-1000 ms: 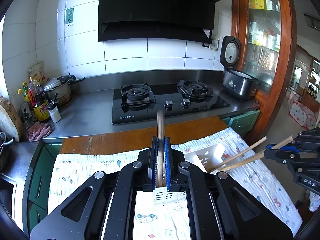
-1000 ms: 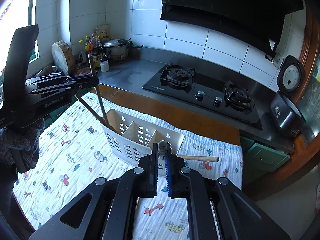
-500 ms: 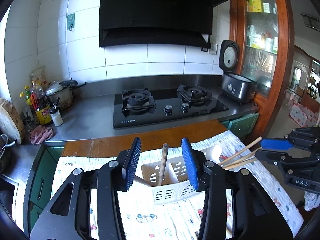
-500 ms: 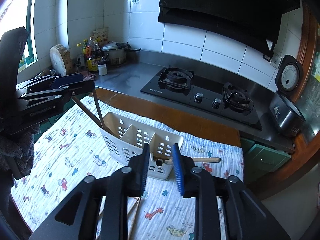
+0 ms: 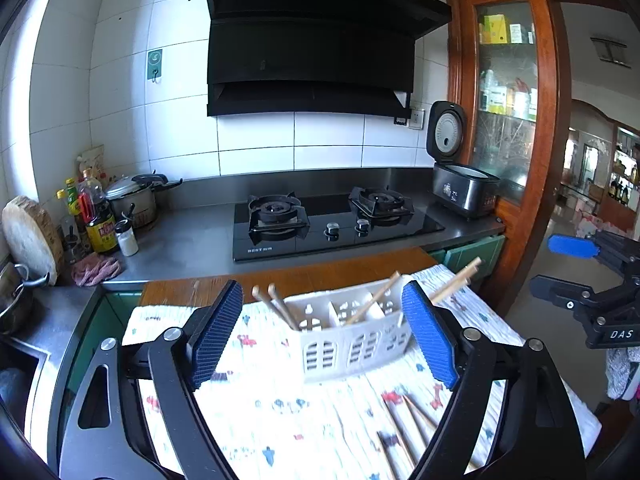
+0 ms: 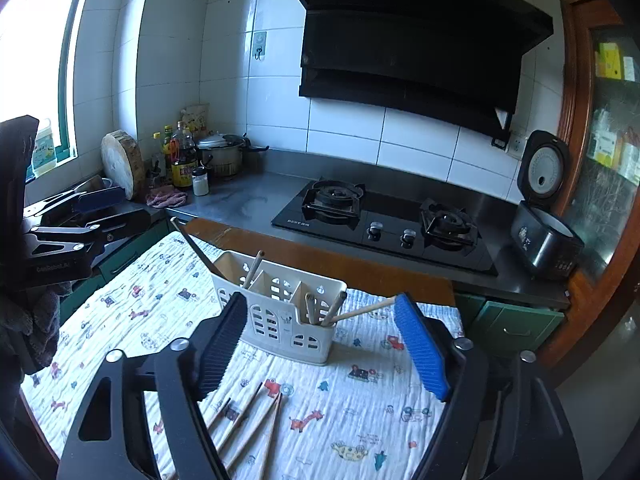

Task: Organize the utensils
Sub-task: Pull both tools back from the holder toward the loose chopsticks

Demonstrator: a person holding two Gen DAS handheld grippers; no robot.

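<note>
A white slotted caddy (image 5: 352,340) (image 6: 280,316) stands on the patterned cloth (image 5: 280,408). Wooden chopsticks (image 5: 276,304) lean in its left slot and more chopsticks (image 5: 374,298) in the others; in the right wrist view chopsticks (image 6: 324,312) fill the near slot. Several loose chopsticks (image 5: 404,428) (image 6: 248,420) lie on the cloth in front of it. My left gripper (image 5: 322,292) (image 6: 108,210) is back from the caddy, its jaws opening, nothing pressed between the pads. My right gripper (image 6: 320,300) (image 5: 576,268) is likewise opening and empty.
Behind the table runs a steel counter with a black gas hob (image 5: 332,224), a rice cooker (image 5: 464,188) with its lid up, bottles (image 5: 100,224), a pot (image 5: 132,200), a round chopping block (image 5: 32,236) and a pink rag (image 5: 96,270). A wooden cabinet (image 5: 508,120) stands right.
Both grippers were shut on chopsticks over the caddy; they have let go, spread wide and drawn back. The chopsticks now rest in the caddy.
</note>
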